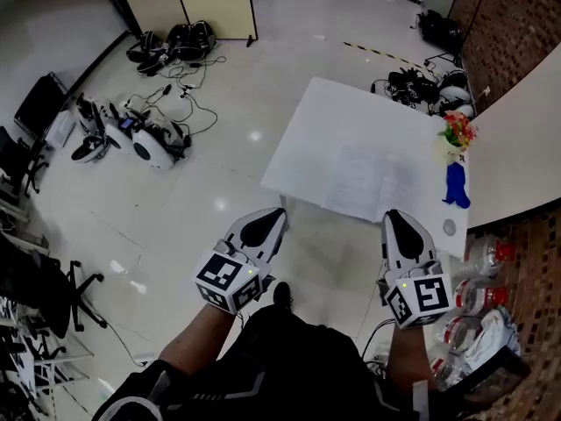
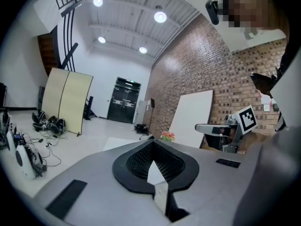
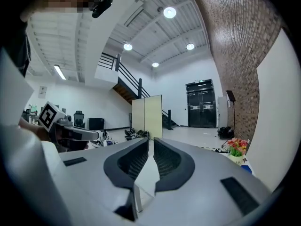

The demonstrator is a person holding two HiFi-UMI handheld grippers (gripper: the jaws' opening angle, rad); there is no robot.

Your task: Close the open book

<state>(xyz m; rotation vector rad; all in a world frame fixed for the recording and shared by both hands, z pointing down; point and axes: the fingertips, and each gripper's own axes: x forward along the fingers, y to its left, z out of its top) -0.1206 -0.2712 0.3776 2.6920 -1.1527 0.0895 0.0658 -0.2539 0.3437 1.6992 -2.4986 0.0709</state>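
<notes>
The open book (image 1: pixel 372 181) lies flat on the white table (image 1: pixel 320 117), near the flowers (image 1: pixel 458 132). The left gripper (image 1: pixel 273 217) and the right gripper (image 1: pixel 396 219) are both squeezed tight with nothing in them, close to the table's near edge.

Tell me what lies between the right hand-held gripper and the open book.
In the head view, only bare white table separates the right hand-held gripper from the open book.

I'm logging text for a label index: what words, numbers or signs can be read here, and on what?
None can be read.
Open book: print too faint and blurred.
Bottles: nothing legible.
Left gripper and right gripper cubes: square patterns only, no letters.
</notes>
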